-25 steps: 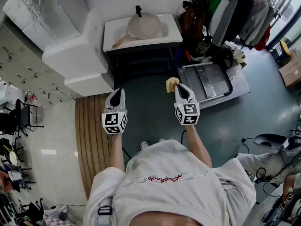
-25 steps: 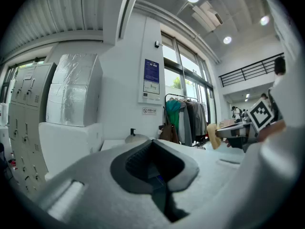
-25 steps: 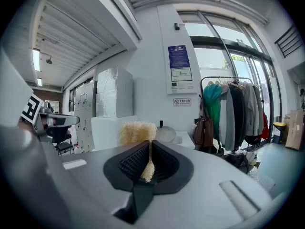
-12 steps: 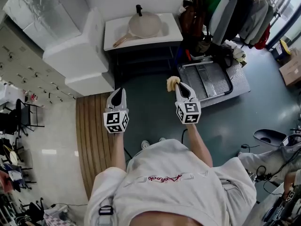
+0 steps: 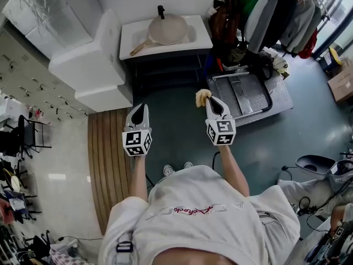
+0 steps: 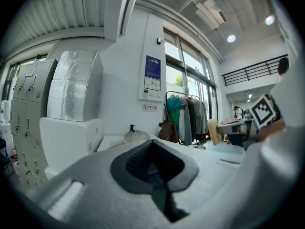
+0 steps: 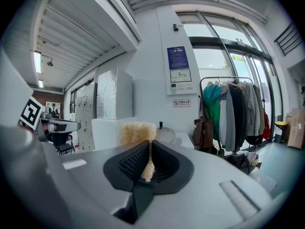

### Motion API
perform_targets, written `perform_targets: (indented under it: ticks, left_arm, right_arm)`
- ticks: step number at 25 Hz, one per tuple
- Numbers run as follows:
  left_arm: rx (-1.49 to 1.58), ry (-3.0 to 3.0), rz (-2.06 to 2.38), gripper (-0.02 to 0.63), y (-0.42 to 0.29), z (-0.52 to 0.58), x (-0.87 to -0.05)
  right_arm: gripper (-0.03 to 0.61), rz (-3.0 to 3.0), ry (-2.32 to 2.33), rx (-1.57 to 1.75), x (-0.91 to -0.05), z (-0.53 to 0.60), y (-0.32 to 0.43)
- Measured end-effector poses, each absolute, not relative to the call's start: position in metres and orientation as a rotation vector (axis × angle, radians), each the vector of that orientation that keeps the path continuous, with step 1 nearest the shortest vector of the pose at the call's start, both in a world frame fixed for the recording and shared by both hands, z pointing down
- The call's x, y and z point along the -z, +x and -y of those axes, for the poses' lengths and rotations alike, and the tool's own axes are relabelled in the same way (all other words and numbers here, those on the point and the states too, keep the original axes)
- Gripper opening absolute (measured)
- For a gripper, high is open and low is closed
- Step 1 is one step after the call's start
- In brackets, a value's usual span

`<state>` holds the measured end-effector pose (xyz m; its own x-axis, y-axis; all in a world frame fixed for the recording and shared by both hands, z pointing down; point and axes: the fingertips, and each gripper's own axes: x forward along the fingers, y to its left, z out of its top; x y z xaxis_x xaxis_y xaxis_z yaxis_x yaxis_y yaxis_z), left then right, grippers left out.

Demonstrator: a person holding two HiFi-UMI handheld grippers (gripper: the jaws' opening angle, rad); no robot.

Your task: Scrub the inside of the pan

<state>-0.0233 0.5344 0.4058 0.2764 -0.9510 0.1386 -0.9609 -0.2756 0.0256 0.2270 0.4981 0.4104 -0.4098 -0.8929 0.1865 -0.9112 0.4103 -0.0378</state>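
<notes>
A round beige pan with a wooden handle lies on a white counter far ahead of me. It also shows small in the left gripper view as the pan and in the right gripper view as the pan. My right gripper is shut on a yellow fibrous scrubber. The scrubber sticks out past the tips of the right gripper. My left gripper is shut with nothing in it, as the left gripper shows from its own view. Both hang in mid-air, well short of the counter.
Large white foam boxes stand left of the counter. A clothes rack with coats is at the right, and a metal platform cart lies on the floor ahead right. A black fixture rises behind the pan. Wooden slats cover the floor at left.
Both grippers keep almost the same place and state. The view has shifted only slightly.
</notes>
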Motion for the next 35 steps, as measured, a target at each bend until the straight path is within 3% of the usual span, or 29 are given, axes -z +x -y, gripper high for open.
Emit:
perform_targets:
  ticks: [19,35]
  left_arm:
    - [-0.158,2.428,1.856,0.002,0.023,-0.504,-0.411]
    - [-0.152,2.423,1.823,0.002,0.015,-0.452,-0.431]
  right_arm:
    - [0.025,2.561,1.54,-0.206,-0.424,-0.463,0.261]
    - [0.025,2.555,1.54,-0.2,-0.435,-0.415,0.251]
